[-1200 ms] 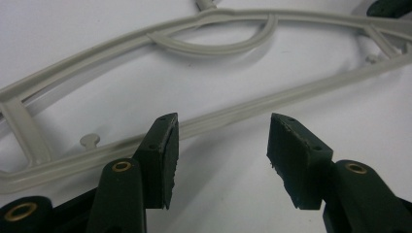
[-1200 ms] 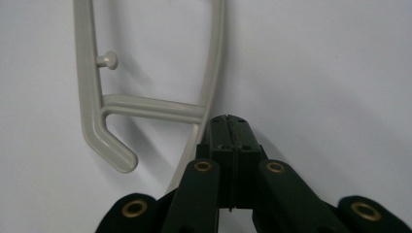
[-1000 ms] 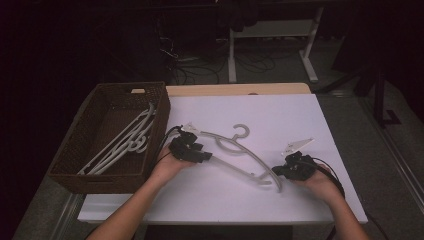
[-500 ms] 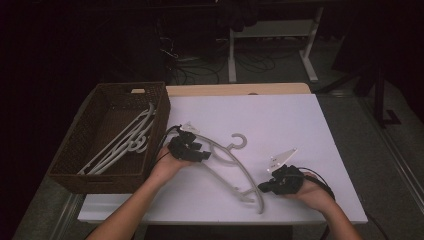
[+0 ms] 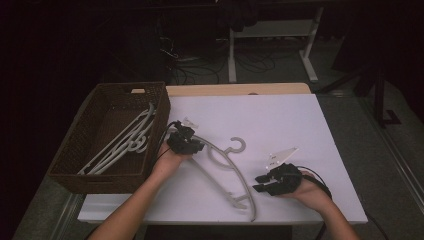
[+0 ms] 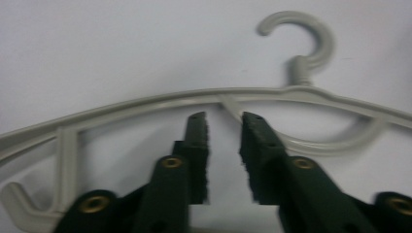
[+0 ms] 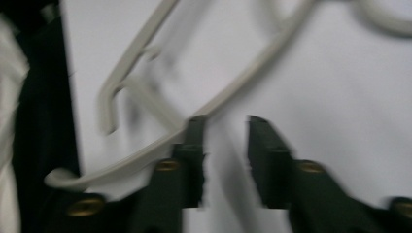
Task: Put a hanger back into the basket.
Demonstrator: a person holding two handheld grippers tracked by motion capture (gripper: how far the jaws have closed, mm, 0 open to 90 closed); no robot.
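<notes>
A pale grey plastic hanger [image 5: 243, 181] lies flat on the white table [image 5: 280, 115], hook pointing away from me. My left gripper [image 5: 196, 145] sits at the hanger's left end. In the left gripper view its jaws [image 6: 224, 116] have just been closing to a narrow gap; nothing is between them, and the hanger [image 6: 145, 103] runs just past the tips. My right gripper [image 5: 257, 183] rests to the right of the hanger's near end. Its jaws [image 7: 226, 119] have just been opening and hold nothing; the hanger's arm [image 7: 141, 155] passes outside the left jaw.
A brown wicker basket [image 5: 107, 176] stands at the table's left edge with several pale hangers [image 5: 125, 145] inside. The table's near edge is close below the hanger's end. Dark floor with cables and desk legs lies beyond the far edge.
The hanger's right end has swung toward the near edge of the table. The right gripper went with it, then let go and now sits just beside it. The left hand stayed put.
</notes>
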